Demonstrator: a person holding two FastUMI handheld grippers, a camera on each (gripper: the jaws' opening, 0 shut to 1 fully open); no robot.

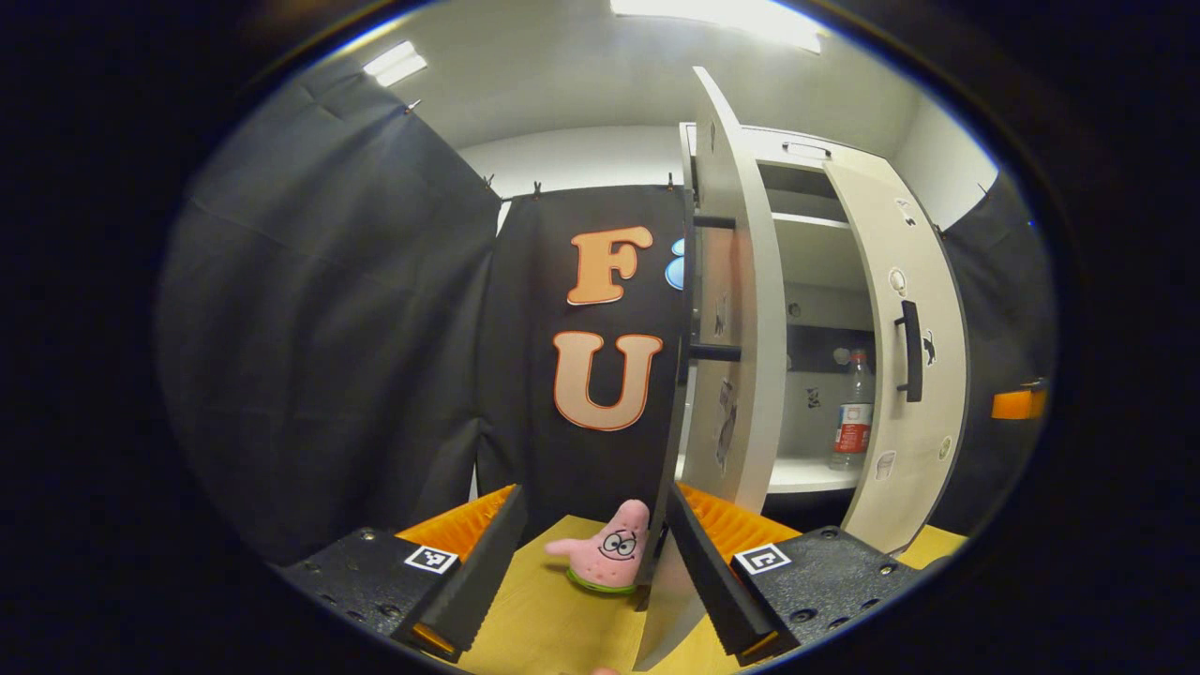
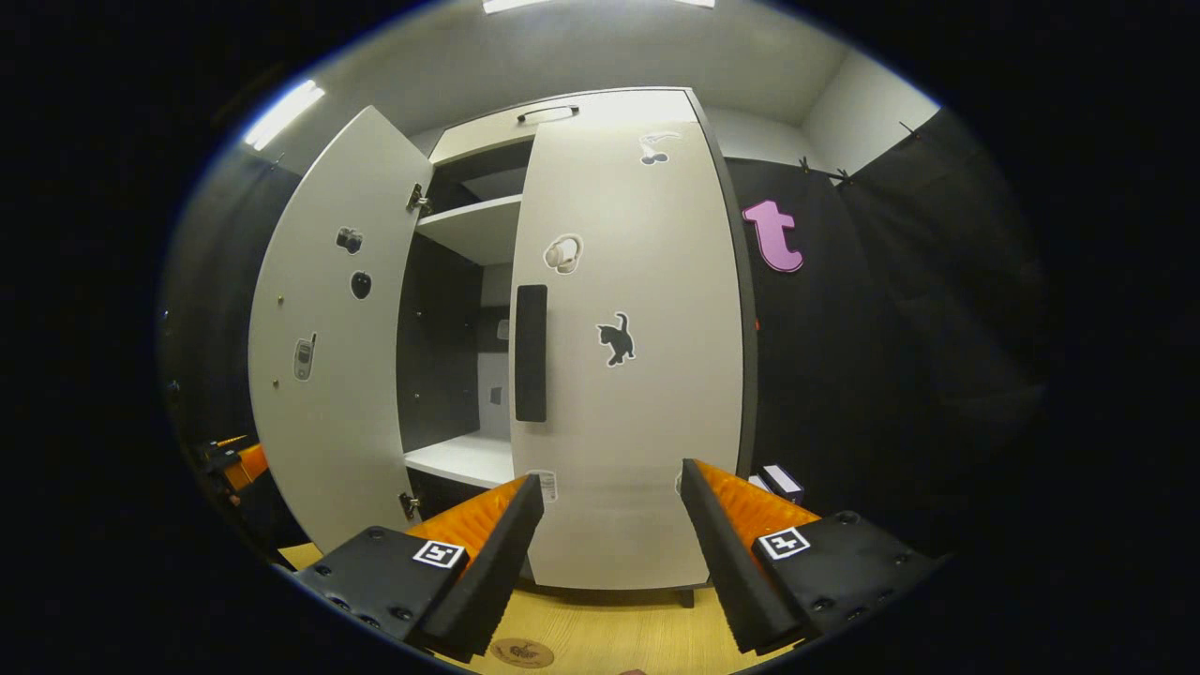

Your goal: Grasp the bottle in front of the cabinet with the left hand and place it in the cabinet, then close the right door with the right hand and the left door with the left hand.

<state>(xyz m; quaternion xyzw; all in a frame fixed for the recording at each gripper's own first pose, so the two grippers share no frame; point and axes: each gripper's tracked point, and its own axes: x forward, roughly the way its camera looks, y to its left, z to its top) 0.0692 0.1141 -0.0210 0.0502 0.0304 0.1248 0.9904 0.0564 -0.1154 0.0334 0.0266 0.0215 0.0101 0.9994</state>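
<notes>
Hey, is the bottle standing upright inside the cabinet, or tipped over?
Upright and inside. In the left gripper view the bottle stands cap-up on the cabinet's white shelf, seen between the two part-open doors.

I can read no words or numbers. The bottle, standing on the cabinet shelf ahead and right of my left hand-held gripper, carries a red label too small to make out. The door stickers are pictures only.

From my left hand-held gripper, the bottle stands on the cabinet's lower shelf between its two doors; a plush starfish sits on the surface beside the left door.
</notes>
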